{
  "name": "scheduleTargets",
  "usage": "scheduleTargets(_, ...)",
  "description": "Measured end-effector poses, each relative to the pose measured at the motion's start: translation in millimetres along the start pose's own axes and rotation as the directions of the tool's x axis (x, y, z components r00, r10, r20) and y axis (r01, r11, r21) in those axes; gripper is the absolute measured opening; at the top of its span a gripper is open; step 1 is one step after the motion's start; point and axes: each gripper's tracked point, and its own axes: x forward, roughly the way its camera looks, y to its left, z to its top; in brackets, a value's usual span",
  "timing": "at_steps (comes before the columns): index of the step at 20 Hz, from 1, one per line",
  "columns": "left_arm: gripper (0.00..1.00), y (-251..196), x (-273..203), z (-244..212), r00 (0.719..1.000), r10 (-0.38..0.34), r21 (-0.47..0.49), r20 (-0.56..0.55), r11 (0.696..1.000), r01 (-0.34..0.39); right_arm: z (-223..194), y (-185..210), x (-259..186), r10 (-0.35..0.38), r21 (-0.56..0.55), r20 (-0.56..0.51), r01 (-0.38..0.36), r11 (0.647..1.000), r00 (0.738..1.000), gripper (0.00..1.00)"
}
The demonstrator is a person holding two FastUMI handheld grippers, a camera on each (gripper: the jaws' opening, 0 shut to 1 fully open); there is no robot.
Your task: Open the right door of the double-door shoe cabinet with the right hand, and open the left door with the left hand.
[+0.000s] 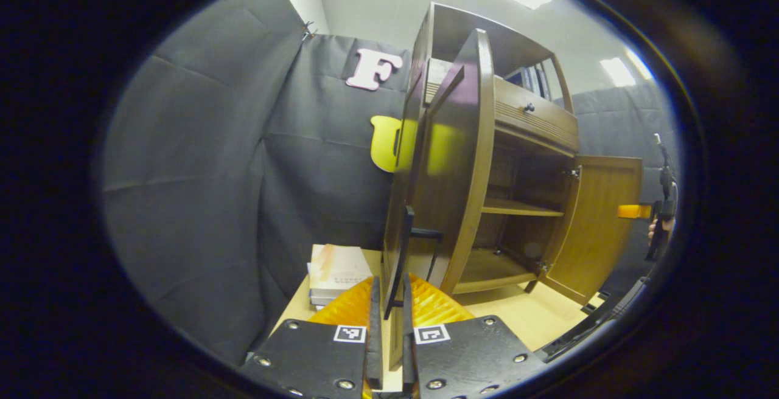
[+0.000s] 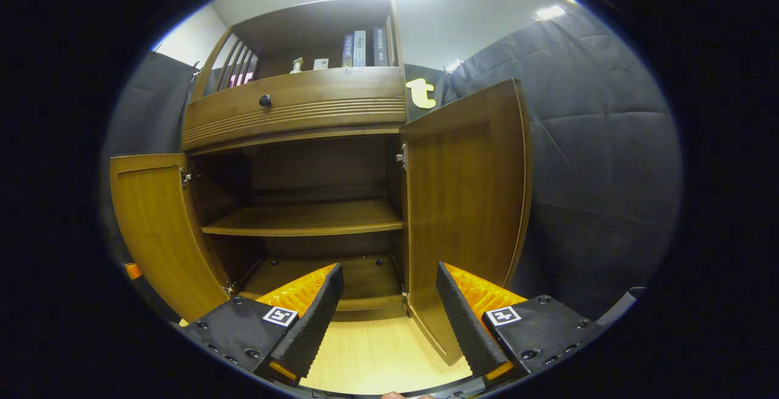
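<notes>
Between the fingers of the left gripper [image 1: 389, 326], low in the left gripper view, sits the dark handle [image 1: 398, 253] of the left door [image 1: 453, 162] — the jaws are drawn narrow around it, both fingers against its sides. That door stands swung out edge-on straight ahead of the gripper, with the shoe cabinet [image 1: 523, 119] opening up behind it to the right. Beyond the cabinet's shelves, the right door [image 1: 599, 222] hangs open too, and past its far edge the other gripper shows small, with a hand on it. To the left of the held handle, a stack of books [image 1: 335, 274] lies on the pale table [image 1: 529, 314]. Ahead of the right gripper [image 2: 389, 314], in the right gripper view, the cabinet's inside lies bare to sight — a middle shelf [image 2: 304, 219] and a bottom board. This gripper's fingers are spread wide and hold nothing; the right door stands open just above its right finger, and the left door is open off to the left.
</notes>
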Motion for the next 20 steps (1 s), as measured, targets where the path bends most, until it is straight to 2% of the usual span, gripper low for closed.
scheduleTargets(6, 0.14, -20, -65, 23, 0.990, 0.140, -0.005, 0.009, 0.990, -0.140, 1, -24, -4, 0.063, -0.021, 0.013, -0.062, 0.998, 0.998, 0.94)
scheduleTargets(10, 0.14, -56, -100, 51, 0.977, 0.202, -0.050, 0.070, 0.979, -0.198, -1, -44, -12, 0.111, -0.023, 0.007, -0.111, 0.994, 0.994, 0.97)
scheduleTargets(13, 0.14, -83, -108, 70, 0.964, 0.240, -0.085, 0.115, 0.969, -0.231, -3, -50, -19, 0.177, -0.023, 0.001, -0.177, 0.984, 0.984, 0.98)
scheduleTargets(16, 0.63, -99, -115, 78, 0.940, 0.304, -0.086, 0.153, 0.952, -0.294, 0, -50, -29, 0.243, -0.030, 0.011, -0.243, 0.970, 0.970, 0.93)
scheduleTargets(18, 0.96, -112, -119, 75, 0.923, 0.354, -0.065, 0.152, 0.935, -0.348, 3, -48, -35, 0.286, -0.028, 0.024, -0.286, 0.958, 0.958, 0.95)
scheduleTargets(20, 0.97, -136, -117, 77, 0.923, 0.356, -0.030, 0.145, 0.934, -0.356, 5, -51, -40, 0.314, -0.016, 0.031, -0.314, 0.949, 0.949, 0.95)
